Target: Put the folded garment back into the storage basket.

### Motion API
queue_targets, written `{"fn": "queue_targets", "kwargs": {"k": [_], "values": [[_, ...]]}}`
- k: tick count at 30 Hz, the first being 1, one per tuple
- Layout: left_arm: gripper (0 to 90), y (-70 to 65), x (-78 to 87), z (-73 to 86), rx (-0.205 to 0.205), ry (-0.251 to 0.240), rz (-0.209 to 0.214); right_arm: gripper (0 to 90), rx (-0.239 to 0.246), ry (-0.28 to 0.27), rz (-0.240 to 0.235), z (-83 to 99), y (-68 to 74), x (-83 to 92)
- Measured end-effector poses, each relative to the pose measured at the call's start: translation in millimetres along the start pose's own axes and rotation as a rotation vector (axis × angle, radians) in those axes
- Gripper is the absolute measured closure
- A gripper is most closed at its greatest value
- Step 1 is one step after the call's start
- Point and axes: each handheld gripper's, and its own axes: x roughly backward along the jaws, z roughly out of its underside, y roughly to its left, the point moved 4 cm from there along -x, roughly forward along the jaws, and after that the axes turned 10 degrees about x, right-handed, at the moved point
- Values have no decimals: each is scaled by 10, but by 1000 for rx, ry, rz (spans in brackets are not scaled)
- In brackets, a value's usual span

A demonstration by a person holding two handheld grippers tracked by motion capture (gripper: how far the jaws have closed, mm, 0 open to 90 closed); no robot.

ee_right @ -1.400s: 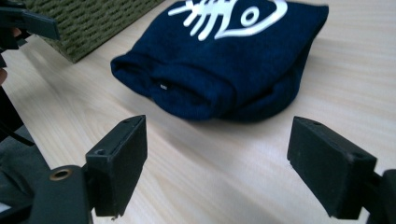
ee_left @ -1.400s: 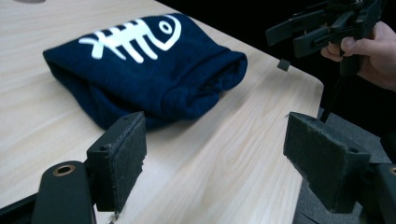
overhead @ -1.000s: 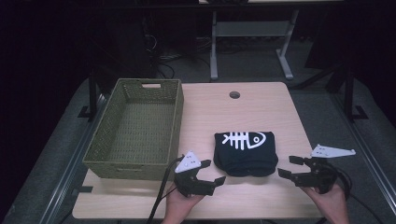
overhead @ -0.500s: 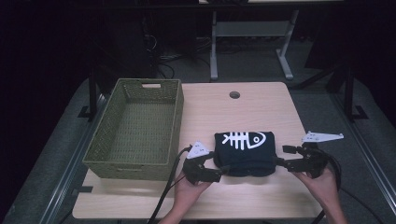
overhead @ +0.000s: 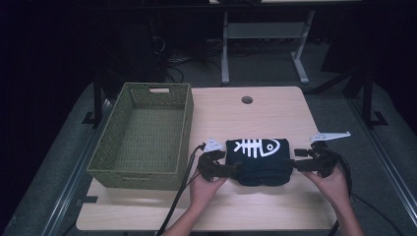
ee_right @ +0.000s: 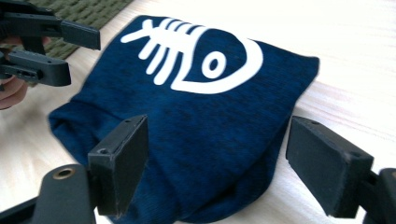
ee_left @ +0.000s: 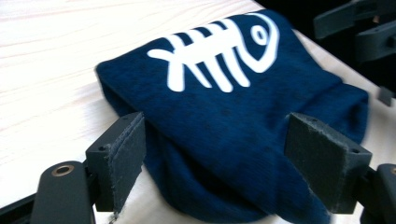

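Claws (overhead: 231,169) (overhead: 295,164) gape wide at folded shirt's (overhead: 258,157) edges — basket (overhead: 142,172) nearby.

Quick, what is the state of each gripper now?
Left gripper: open, jaws around one end of the folded blue garment, not closed on it.
Right gripper: open, jaws around the other end.

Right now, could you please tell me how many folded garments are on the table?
1: a folded navy garment with a white fish-skeleton print lies on the table's near half, right of the green woven basket, between the two hand-held grippers. The basket looks empty.
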Motion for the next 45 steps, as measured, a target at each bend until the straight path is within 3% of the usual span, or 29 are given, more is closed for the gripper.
{"fn": "queue_targets", "kwargs": {"k": [7, 13, 23, 28, 37, 45], "values": [[229, 87, -143, 18, 66, 46, -4, 232, -29, 32, 2, 33, -98, -127], [253, 126, -229, 21, 95, 70, -11, 261, -52, 52, 9, 57, -159, -220], [319, 149, -283, 28, 115, 107, 3, 345, -71, 105, 35, 101, -165, -337], [401, 144, -291, 39, 121, 109, 17, 416, -88, 121, 29, 147, -156, -402], [576, 136, -296, 39, 134, 109, 49, 616, -70, 112, 25, 167, -100, -436], [637, 141, -272, 24, 138, 103, 49, 691, -46, 105, 26, 155, -32, -403]]}}
